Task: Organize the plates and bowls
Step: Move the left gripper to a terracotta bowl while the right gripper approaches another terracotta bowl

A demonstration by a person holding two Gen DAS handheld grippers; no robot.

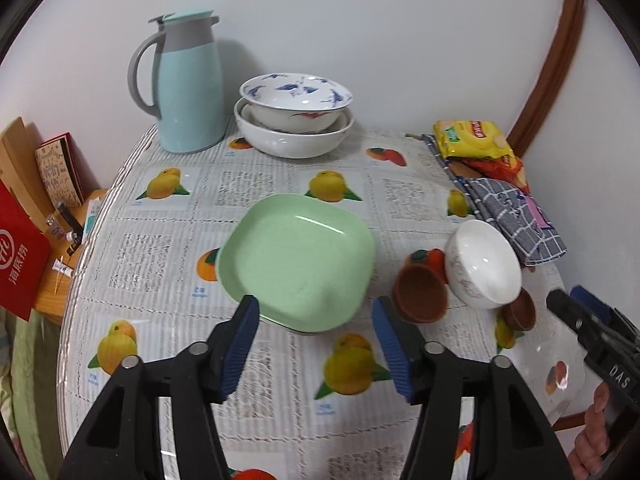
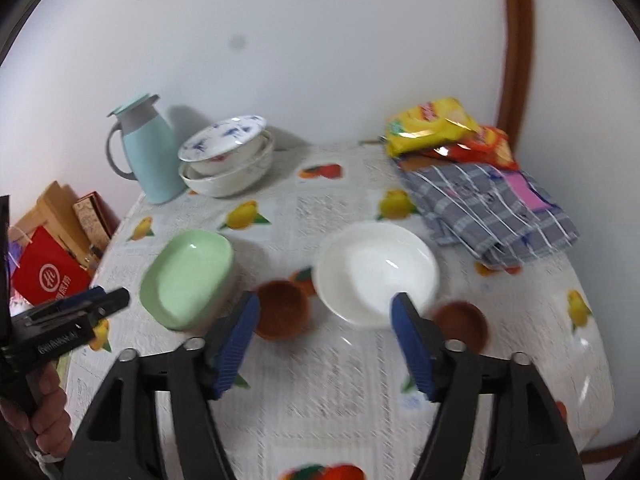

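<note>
Jug point(image 1: 188, 84), stacked bowls point(image 1: 294, 116), snack packets point(image 1: 476, 142) along wall.

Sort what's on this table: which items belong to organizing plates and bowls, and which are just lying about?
Job: green plate; white bowl; two brown cups; stacked bowls.

Lying about: blue jug; snack packets; checked cloth; red bag.
</note>
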